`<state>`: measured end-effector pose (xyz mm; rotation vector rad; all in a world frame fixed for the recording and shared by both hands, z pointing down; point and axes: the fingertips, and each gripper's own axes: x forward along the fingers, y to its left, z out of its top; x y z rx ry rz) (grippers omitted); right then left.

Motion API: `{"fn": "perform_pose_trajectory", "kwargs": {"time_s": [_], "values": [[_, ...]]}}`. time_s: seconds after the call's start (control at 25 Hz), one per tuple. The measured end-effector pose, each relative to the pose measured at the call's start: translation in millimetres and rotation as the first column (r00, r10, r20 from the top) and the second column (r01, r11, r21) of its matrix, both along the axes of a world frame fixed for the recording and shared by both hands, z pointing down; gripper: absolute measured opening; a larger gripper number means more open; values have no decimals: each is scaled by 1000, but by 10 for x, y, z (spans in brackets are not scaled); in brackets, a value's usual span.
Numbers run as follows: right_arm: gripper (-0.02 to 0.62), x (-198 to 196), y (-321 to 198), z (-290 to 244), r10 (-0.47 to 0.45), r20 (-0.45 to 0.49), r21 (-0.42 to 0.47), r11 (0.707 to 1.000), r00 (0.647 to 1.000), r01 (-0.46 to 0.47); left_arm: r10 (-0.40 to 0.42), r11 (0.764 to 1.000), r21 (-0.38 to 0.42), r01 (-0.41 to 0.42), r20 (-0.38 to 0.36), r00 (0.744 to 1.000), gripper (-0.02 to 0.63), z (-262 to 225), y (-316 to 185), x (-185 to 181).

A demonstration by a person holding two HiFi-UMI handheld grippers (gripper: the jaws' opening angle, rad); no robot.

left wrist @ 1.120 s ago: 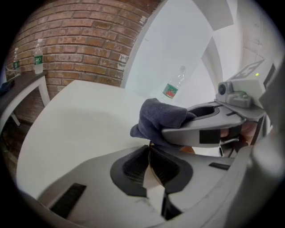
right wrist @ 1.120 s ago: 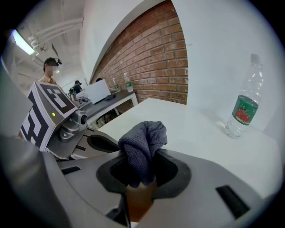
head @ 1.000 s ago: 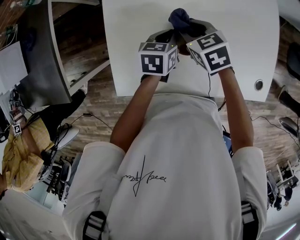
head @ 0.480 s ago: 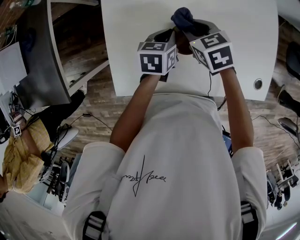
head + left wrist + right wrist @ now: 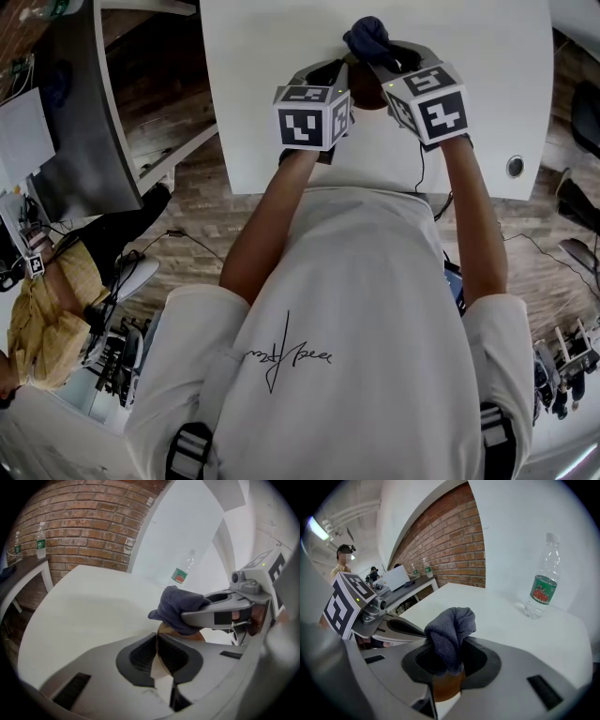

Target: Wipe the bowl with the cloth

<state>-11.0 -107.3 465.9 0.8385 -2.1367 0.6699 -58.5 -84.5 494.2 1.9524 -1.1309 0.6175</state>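
Observation:
A brown bowl is tilted on edge above the white table, and my left gripper is shut on its thin rim. My right gripper is shut on a bunched grey-blue cloth, which sticks up from the jaws and lies against the bowl. In the head view the two grippers meet near the table's middle, the left gripper beside the right gripper. The cloth shows just beyond them. Most of the bowl is hidden.
A clear plastic water bottle with a green label stands on the table behind the grippers; the left gripper view shows the bottle too. The table has a cable hole at its right. A grey desk and a seated person are at the left.
My right gripper and the cloth have shifted slightly to the right. The left gripper and the bowl have stayed put.

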Motion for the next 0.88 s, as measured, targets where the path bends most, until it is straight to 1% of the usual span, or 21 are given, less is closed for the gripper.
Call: {"fn": "perform_pose_trajectory", "kwargs": {"time_s": [0.88], "values": [[81, 96, -53, 19, 47, -16, -27, 999, 999, -47, -5, 1000, -4, 5, 3, 1000, 5, 13, -65, -82]]}}
